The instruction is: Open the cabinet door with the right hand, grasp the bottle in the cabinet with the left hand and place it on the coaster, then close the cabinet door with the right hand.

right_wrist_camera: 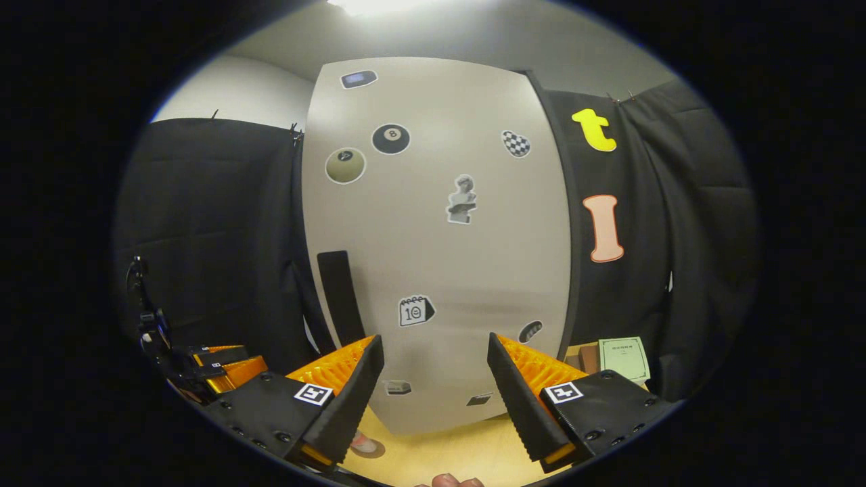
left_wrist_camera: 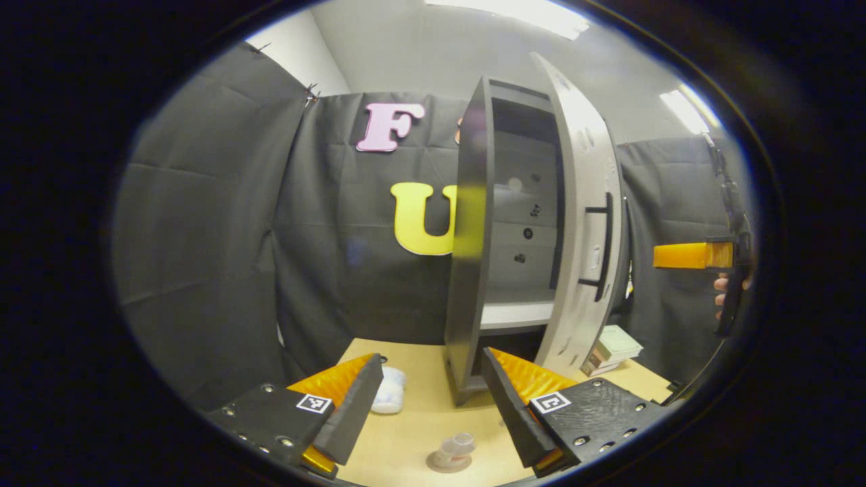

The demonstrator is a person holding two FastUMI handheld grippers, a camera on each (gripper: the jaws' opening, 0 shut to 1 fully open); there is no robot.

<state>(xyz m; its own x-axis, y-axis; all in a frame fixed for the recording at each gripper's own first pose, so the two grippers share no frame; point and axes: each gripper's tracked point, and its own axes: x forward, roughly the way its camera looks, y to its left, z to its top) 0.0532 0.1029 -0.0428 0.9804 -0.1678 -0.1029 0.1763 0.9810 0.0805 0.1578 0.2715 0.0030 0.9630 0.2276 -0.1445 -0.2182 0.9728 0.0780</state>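
Note:
The dark cabinet (left_wrist_camera: 469, 243) stands on the table with its pale door (left_wrist_camera: 575, 203) swung open; a black handle (left_wrist_camera: 604, 245) is on the door. A small clear bottle (left_wrist_camera: 457, 448) stands upright on a round coaster (left_wrist_camera: 438, 465) on the table, below and between my left gripper's fingers. My left gripper (left_wrist_camera: 431, 357) is open and holds nothing. My right gripper (right_wrist_camera: 434, 341) is open too, facing the door's stickered outer face (right_wrist_camera: 440, 237), with the handle (right_wrist_camera: 342, 297) to its left. The bottle's base and the coaster (right_wrist_camera: 369, 446) peek out beside its left finger.
A white object (left_wrist_camera: 391, 392) lies on the wooden table (left_wrist_camera: 406, 433) left of the cabinet. A stack of books (left_wrist_camera: 612, 350) sits right of the door. A hand holds the right gripper (left_wrist_camera: 700, 256) far right. The left gripper (right_wrist_camera: 210, 372) shows low at the left.

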